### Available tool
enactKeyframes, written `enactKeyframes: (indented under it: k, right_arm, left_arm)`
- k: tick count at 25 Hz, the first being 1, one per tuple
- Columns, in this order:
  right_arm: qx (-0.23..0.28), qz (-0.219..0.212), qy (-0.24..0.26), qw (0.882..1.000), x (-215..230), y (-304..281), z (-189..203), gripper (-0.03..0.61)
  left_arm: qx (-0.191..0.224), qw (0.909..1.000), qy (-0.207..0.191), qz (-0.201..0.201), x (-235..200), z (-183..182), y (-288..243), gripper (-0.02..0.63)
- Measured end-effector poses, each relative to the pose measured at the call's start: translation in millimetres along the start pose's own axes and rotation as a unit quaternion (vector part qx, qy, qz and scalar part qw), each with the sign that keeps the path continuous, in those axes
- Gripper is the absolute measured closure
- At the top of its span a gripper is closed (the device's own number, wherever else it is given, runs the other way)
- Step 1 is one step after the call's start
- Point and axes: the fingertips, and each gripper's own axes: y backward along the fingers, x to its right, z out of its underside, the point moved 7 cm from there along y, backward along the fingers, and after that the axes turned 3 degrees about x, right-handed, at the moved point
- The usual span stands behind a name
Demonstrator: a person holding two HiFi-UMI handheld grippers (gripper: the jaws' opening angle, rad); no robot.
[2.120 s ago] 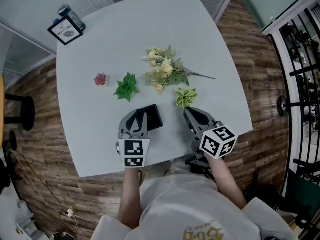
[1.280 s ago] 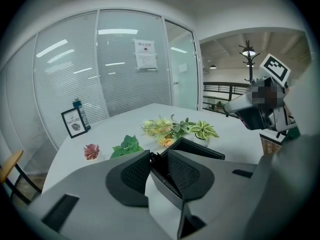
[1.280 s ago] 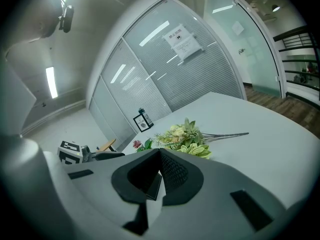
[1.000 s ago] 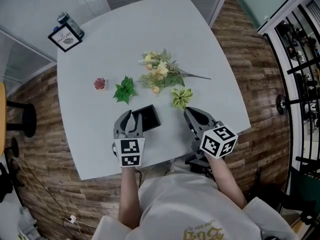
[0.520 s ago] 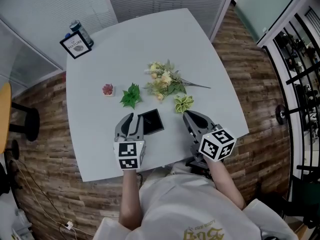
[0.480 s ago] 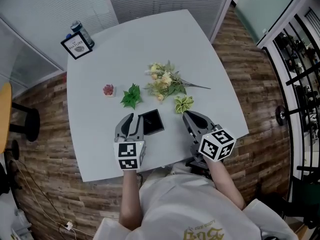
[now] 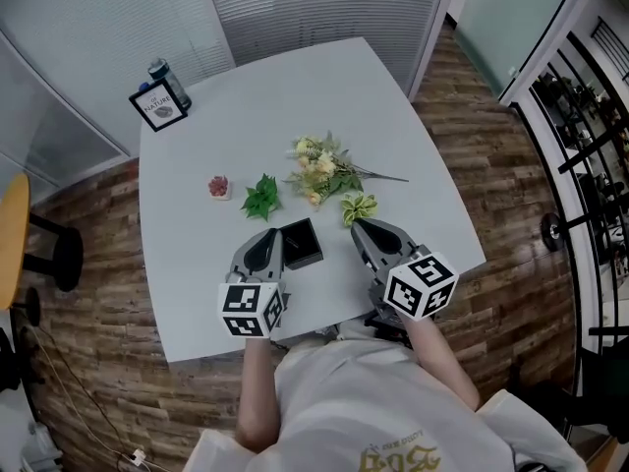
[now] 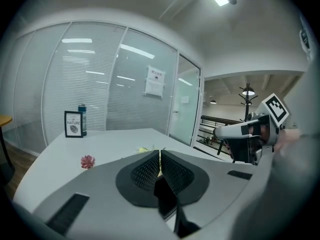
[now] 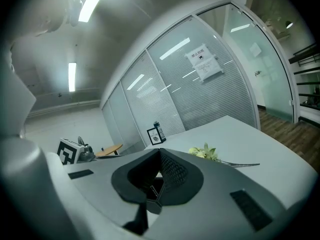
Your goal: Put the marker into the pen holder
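A black square pen holder [image 7: 300,242] lies on the white table [image 7: 197,264] near the front edge. I see no marker in any view. My left gripper [image 7: 263,248] rests just left of the holder, shut and empty; in the left gripper view its jaws [image 8: 160,156] meet at the tips. My right gripper [image 7: 365,232] sits to the holder's right, apart from it, also shut with nothing in it. Its closed jaws [image 9: 159,152] point across the table.
A bunch of artificial flowers [image 7: 324,170], a green leaf sprig [image 7: 261,196], a small variegated plant [image 7: 358,207] and a pink flower [image 7: 219,186] lie beyond the holder. A framed sign [image 7: 158,106] and a bottle [image 7: 169,75] stand at the far left corner.
The head view has shifted, so the table looks farther off. The left gripper's jaws, spread earlier, have come together beside the black holder. The right gripper stays much as before.
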Motion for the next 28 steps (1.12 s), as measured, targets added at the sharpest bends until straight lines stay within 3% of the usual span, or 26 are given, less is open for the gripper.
enactKeyframes:
  k: [28]
  right_arm:
    - [-0.013, 0.014, 0.022, 1.0, 4.2, 1.7, -0.6, 0.561]
  left_arm:
    - [-0.001, 0.9995, 0.015, 0.027, -1.8, -1.1, -6.8, 0.601]
